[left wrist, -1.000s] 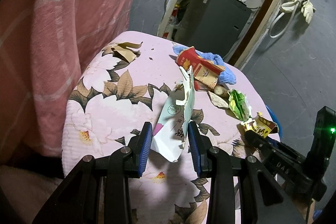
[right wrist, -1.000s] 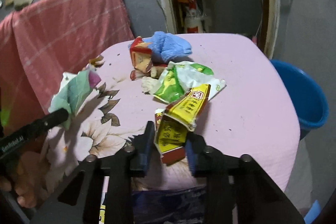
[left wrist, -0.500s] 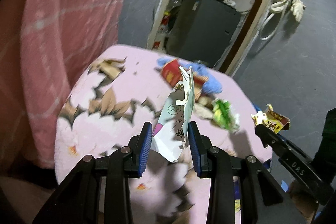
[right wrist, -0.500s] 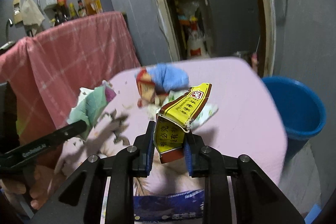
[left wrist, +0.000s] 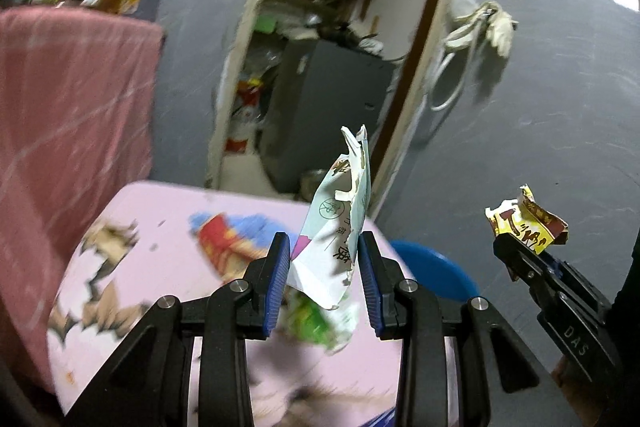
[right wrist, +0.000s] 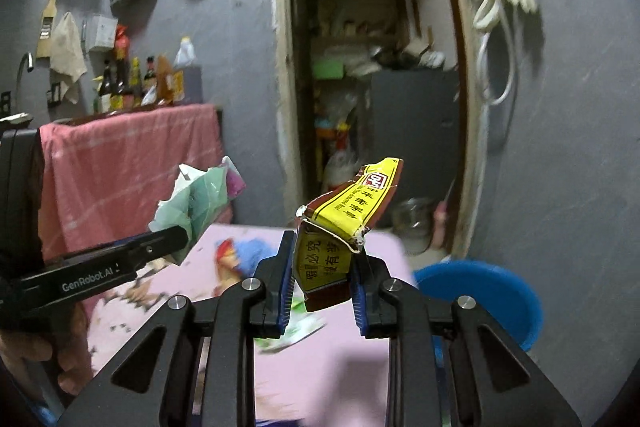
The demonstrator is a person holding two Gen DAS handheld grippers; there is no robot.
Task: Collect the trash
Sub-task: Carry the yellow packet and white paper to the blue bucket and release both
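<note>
Trash is partly collected: a crumpled white and pale green paper wrapper (left wrist: 338,227) is pinched between the jaws of the left gripper (left wrist: 324,269), and a torn yellow and brown foil packet (right wrist: 340,227) is pinched in the right gripper (right wrist: 322,285). Both pieces are held in the air above a table covered in a pink floral cloth (left wrist: 160,219). Left on the cloth are a red carton with a blue rag (left wrist: 228,239) and a green wrapper (left wrist: 310,319), both blurred. A round blue plastic tub (right wrist: 486,289) stands just beyond the table's right edge, likely the bin. Open air lies between grippers and tub.
</note>
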